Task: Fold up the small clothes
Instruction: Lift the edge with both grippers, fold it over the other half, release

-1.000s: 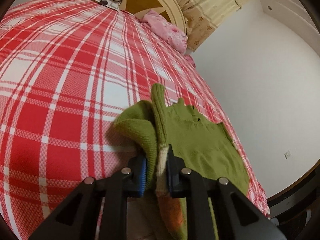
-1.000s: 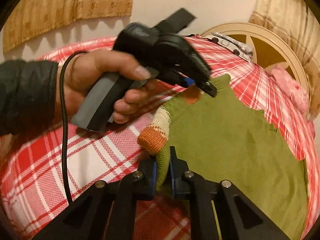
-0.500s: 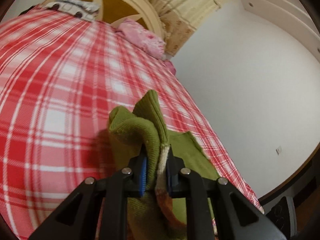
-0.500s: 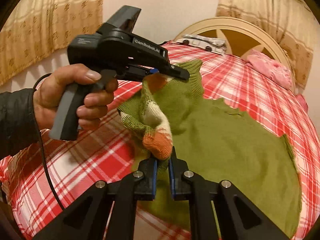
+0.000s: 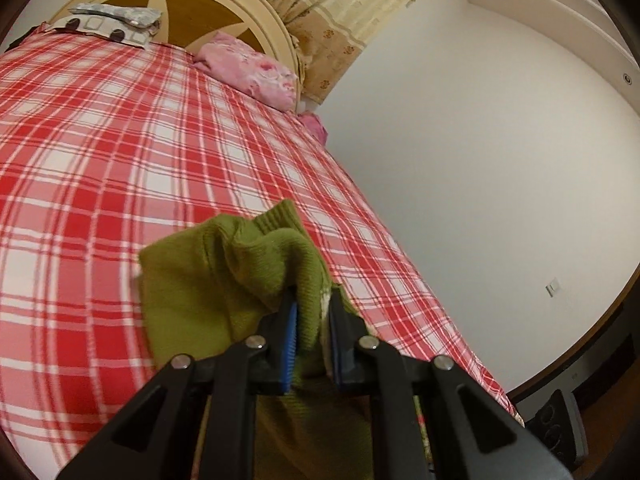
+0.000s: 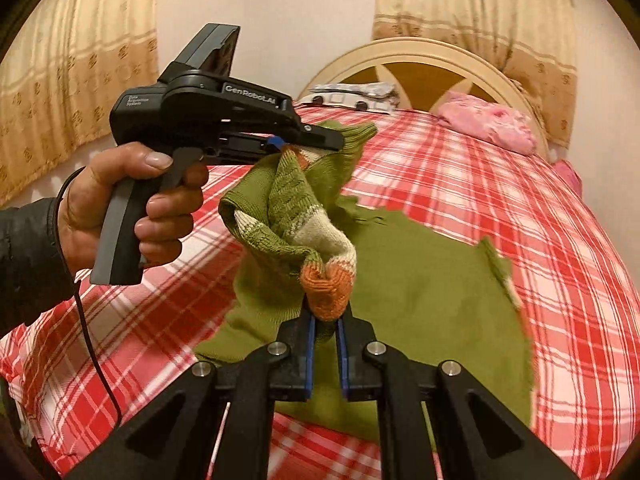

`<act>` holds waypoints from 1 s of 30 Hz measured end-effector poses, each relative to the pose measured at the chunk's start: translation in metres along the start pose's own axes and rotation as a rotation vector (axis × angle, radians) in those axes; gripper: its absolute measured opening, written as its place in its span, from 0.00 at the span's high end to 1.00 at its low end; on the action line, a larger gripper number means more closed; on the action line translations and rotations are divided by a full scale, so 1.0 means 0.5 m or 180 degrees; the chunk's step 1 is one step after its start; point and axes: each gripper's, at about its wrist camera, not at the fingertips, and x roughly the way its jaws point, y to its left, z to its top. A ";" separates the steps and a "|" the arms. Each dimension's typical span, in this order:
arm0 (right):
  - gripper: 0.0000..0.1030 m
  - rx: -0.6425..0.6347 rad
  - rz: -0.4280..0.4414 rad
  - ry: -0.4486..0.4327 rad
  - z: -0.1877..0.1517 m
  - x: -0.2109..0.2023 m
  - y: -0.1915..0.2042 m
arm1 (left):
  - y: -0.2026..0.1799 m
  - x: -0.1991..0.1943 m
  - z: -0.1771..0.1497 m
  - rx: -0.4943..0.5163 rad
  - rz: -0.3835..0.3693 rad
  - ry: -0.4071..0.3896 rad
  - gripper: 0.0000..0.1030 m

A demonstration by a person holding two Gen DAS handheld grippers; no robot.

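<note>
Lifting one side of the small olive-green knitted sweater (image 6: 420, 304) off the red-and-white plaid bedspread (image 5: 100, 168). Left gripper (image 5: 312, 320) is clenched on green knit near the ribbed edge; right gripper (image 6: 326, 330) pinches the orange-and-cream striped cuff (image 6: 328, 280). Holding both raised likely sets up carrying the sleeve across the body. Sweater's remainder lies flat on the bed. Its near hem is cut off behind the gripper frames; the bunched layers are hard to separate.

I see an olive-green knit sweater (image 6: 420, 300) spread on the bed, body flat. Its sleeve, cuffed in cream and orange bands (image 6: 328, 276), is lifted and bunched above it.
</note>
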 end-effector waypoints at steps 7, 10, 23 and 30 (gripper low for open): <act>0.92 0.0228 -0.0040 0.0018 -0.029 -0.019 -0.074 | -0.046 0.081 0.001 0.0008 -0.0044 0.0146 0.89; 0.92 0.0323 -0.0085 0.0017 -0.043 -0.031 -0.105 | -0.066 0.127 -0.004 0.0003 -0.0071 0.0248 0.90; 0.92 0.0865 -0.0094 0.0283 -0.132 -0.040 -0.239 | -0.163 0.239 -0.047 0.0376 0.0032 0.0537 0.94; 0.92 0.0939 -0.0007 0.0444 -0.165 -0.040 -0.252 | -0.211 0.152 -0.072 0.0953 0.0275 0.0355 0.94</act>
